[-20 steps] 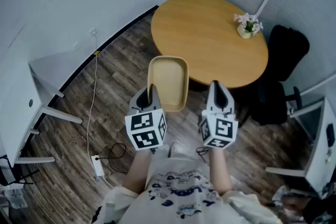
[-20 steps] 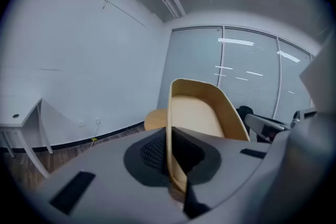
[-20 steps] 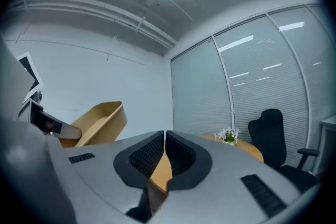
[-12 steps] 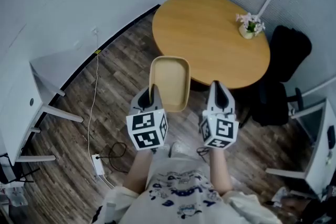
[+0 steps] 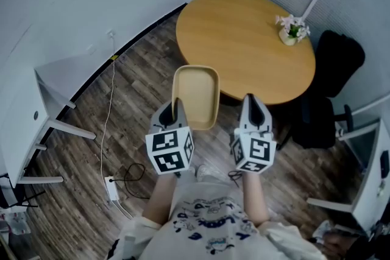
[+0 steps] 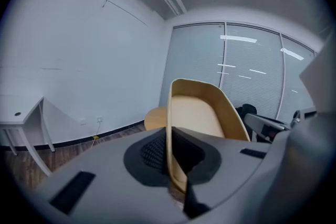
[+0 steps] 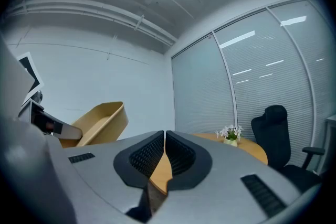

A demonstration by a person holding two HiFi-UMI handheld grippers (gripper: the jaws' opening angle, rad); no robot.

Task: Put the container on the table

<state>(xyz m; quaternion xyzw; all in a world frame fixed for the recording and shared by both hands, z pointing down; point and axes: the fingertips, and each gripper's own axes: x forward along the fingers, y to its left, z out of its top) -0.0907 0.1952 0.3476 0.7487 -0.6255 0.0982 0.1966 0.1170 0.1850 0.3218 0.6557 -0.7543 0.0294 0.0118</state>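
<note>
Left claw (image 6: 170, 139): pinching the near left rim of the tan container (image 5: 196, 94), its wall upright between the jaws.
Right claw (image 7: 164, 136): pressed together on nothing, just beside the container's right side, apart from it.
Container: in the air over the floor (image 5: 134, 88), long axis pointing forward toward the surface (image 5: 244, 33).
Surface: round, wooden, ahead and slightly right; its near edge is bare.
Around: potted flowers (image 5: 290, 30) at the far right edge, black chair (image 5: 332, 67) beyond; neither seems to block the way.
</note>
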